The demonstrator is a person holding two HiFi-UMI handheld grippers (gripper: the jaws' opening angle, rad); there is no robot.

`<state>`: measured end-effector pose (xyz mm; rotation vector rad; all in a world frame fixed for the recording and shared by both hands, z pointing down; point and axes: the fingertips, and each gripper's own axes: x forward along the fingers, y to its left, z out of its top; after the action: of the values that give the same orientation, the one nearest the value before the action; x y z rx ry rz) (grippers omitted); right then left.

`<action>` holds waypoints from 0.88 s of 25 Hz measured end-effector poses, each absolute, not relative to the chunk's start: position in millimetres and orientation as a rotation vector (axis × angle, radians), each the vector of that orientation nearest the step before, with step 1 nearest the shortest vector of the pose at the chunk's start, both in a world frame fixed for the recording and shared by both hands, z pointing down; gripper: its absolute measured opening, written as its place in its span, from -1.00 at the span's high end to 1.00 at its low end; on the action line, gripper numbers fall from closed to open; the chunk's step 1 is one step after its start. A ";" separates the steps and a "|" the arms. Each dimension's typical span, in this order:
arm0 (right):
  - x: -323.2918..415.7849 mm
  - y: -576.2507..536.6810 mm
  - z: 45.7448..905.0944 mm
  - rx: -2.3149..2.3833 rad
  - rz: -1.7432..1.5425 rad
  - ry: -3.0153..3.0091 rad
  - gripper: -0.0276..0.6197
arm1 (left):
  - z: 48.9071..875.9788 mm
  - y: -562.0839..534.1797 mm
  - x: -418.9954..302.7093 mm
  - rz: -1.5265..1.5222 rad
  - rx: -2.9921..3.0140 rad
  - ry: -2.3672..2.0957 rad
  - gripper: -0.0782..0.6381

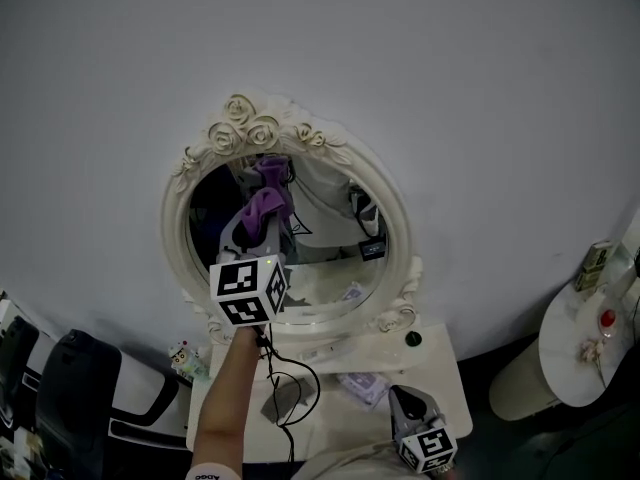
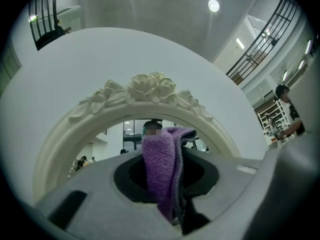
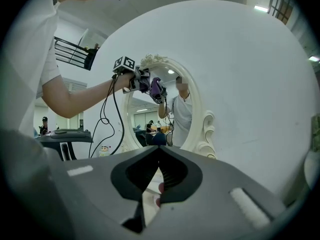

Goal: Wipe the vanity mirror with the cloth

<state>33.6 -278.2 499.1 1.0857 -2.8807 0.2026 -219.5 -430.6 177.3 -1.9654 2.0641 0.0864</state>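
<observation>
The oval vanity mirror (image 1: 300, 258) has a cream frame (image 2: 150, 91) topped with carved roses and stands on a white dressing table (image 1: 440, 378). My left gripper (image 1: 262, 223) is raised to the upper left of the glass, shut on a purple cloth (image 1: 264, 206) that touches the glass. In the left gripper view the cloth (image 2: 162, 169) hangs folded between the jaws. My right gripper (image 1: 403, 400) is low at the table's front right, shut and empty, away from the mirror. From the right gripper view (image 3: 159, 150) the mirror (image 3: 162, 119), left gripper (image 3: 136, 79) and cloth (image 3: 155, 88) show.
On the dressing table lie a purple packet (image 1: 365, 386), a small dark round item (image 1: 413, 339) and a black cable (image 1: 290, 388). A little figurine (image 1: 182, 356) and a black chair (image 1: 70, 388) are at the left. A round side table (image 1: 575, 353) stands at the right.
</observation>
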 end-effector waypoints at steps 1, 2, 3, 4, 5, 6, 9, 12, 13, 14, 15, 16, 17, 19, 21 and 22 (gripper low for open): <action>36.8 -278.5 499.9 1.102 0.204 -2.874 0.89 | 182.0 -436.4 -208.4 0.078 -1.971 2.048 0.52; 41.4 -279.0 500.9 1.125 0.208 -2.864 0.89 | 187.3 -442.2 -198.2 0.070 -1.973 2.036 0.52; 47.4 -279.5 502.0 1.155 0.216 -2.851 0.89 | 193.5 -448.3 -187.9 0.067 -1.984 2.025 0.52; 54.3 -280.1 503.1 1.188 0.226 -2.836 0.89 | 200.5 -454.6 -177.4 0.070 -2.009 2.016 0.52; 61.4 -281.0 504.2 1.222 0.236 -2.821 0.89 | 207.7 -461.0 -167.0 0.078 -2.044 2.006 0.52; 68.1 -282.3 505.0 1.253 0.243 -2.809 0.89 | 214.5 -467.4 -157.3 0.089 -2.078 1.998 0.52; 83.9 -286.0 505.6 1.315 0.244 -2.782 0.89 | 231.1 -486.0 -132.3 0.117 -2.143 1.983 0.52; 96.0 -285.8 507.3 1.363 0.245 -2.754 0.89 | 243.4 -502.8 -109.5 0.142 -2.176 1.970 0.52; 99.6 -285.1 508.6 1.377 0.249 -2.744 0.89 | 246.3 -507.2 -102.3 0.148 -2.182 1.966 0.52; 103.4 -284.2 509.8 1.391 0.253 -2.734 0.89 | 248.7 -510.5 -95.5 0.156 -2.190 1.960 0.52; 107.4 -283.7 510.4 1.404 0.255 -2.723 0.89 | 250.5 -512.9 -89.2 0.165 -2.198 1.955 0.52; 111.9 -283.8 510.8 1.417 0.255 -2.712 0.89 | 252.0 -514.9 -83.8 0.175 -2.205 1.951 0.52; 116.7 -284.3 511.3 1.432 0.255 -2.702 0.89 | 253.1 -516.6 -79.4 0.189 -2.210 1.949 0.52; 125.6 -286.0 514.3 1.462 0.264 -2.688 0.89 | 254.9 -518.9 -74.1 0.226 -2.218 1.954 0.52; 130.7 -287.5 517.8 1.480 0.275 -2.684 0.89 | 256.2 -520.0 -72.2 0.245 -2.218 1.957 0.52; 131.5 -288.1 518.4 1.483 0.279 -2.683 0.89 | 256.5 -520.4 -72.0 0.239 -2.214 1.954 0.52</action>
<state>131.5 -288.1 518.4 1.4834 -2.6832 0.2794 -72.0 -520.4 256.5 -2.2140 1.9544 0.2392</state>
